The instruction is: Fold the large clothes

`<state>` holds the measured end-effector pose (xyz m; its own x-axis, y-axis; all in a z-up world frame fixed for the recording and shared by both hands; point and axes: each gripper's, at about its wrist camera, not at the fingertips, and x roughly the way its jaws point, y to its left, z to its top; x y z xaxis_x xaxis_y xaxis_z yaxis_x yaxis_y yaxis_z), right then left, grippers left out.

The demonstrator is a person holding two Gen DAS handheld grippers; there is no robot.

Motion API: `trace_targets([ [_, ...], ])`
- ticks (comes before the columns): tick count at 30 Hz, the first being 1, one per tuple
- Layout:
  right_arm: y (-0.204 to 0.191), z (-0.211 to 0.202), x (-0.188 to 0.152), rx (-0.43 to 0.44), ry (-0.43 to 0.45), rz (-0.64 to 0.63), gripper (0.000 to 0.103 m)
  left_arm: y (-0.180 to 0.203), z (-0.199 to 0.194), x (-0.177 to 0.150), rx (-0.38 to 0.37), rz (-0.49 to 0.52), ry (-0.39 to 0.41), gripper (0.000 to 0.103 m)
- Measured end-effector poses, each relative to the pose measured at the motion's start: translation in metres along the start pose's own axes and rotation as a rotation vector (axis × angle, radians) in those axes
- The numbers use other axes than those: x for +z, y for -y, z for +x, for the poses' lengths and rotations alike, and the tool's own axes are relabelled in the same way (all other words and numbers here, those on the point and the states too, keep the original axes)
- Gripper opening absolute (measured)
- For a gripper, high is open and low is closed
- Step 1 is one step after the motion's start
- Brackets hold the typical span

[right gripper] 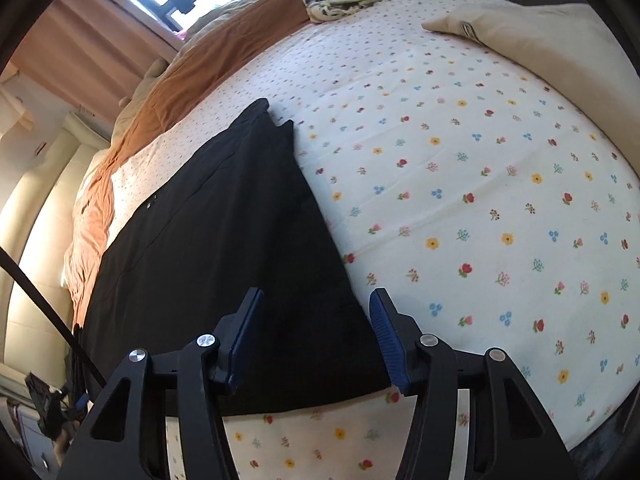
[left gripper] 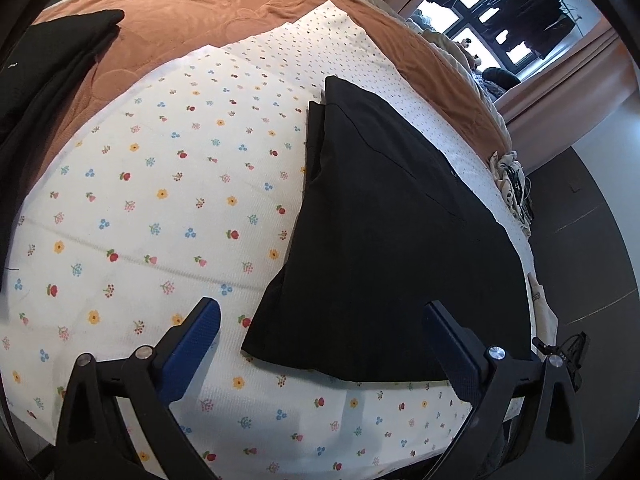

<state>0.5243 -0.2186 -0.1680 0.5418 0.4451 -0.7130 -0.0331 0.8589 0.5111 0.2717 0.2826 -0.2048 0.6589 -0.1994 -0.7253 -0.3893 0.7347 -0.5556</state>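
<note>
Lying flat on the floral sheet point(left gripper: 140, 200), the black garment point(left gripper: 384, 240) looks soft and limp; its near hem suits gripping. Left claw point(left gripper: 320, 344) and right claw point(right gripper: 316, 336) hover agape, empty.

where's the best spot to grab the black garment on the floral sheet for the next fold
Probably the near hem corners of the black garment, coming in low from the near edge of the bed. It lies flat on the floral sheet, widening toward the cameras, and its near edge is free. The left gripper and right gripper, both open and empty, already point at that edge.
</note>
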Motion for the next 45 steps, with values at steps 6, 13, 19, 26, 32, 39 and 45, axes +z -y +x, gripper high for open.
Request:
trace_targets([
  [6, -0.001, 0.003, 0.003, 0.042, 0.004, -0.042, 0.019, -0.004, 0.014, -0.012, 0.049, -0.015, -0.038, 0.067],
  [13, 0.009, -0.01, -0.01, 0.054, 0.06, -0.05, 0.0, -0.003, 0.017, -0.005, 0.076, -0.013, -0.032, 0.057],
  [19, 0.031, -0.007, -0.032, 0.052, 0.049, 0.014, 0.0, 0.003, 0.026, 0.004, 0.116, 0.02, -0.016, 0.057],
  [26, 0.02, -0.026, -0.03, 0.021, 0.076, 0.022, 0.002, -0.011, 0.012, 0.021, 0.194, -0.008, 0.068, 0.058],
  [32, -0.011, -0.061, -0.029, -0.104, 0.131, -0.066, 0.01, -0.012, -0.017, 0.018, 0.132, 0.002, 0.119, 0.058],
  [39, -0.078, -0.079, -0.043, -0.011, 0.178, -0.225, 0.075, -0.012, -0.033, 0.011, 0.021, -0.037, 0.115, 0.073],
  [45, -0.128, -0.059, -0.069, 0.04, 0.166, -0.28, 0.069, -0.019, -0.03, -0.006, -0.086, -0.125, 0.083, 0.075],
])
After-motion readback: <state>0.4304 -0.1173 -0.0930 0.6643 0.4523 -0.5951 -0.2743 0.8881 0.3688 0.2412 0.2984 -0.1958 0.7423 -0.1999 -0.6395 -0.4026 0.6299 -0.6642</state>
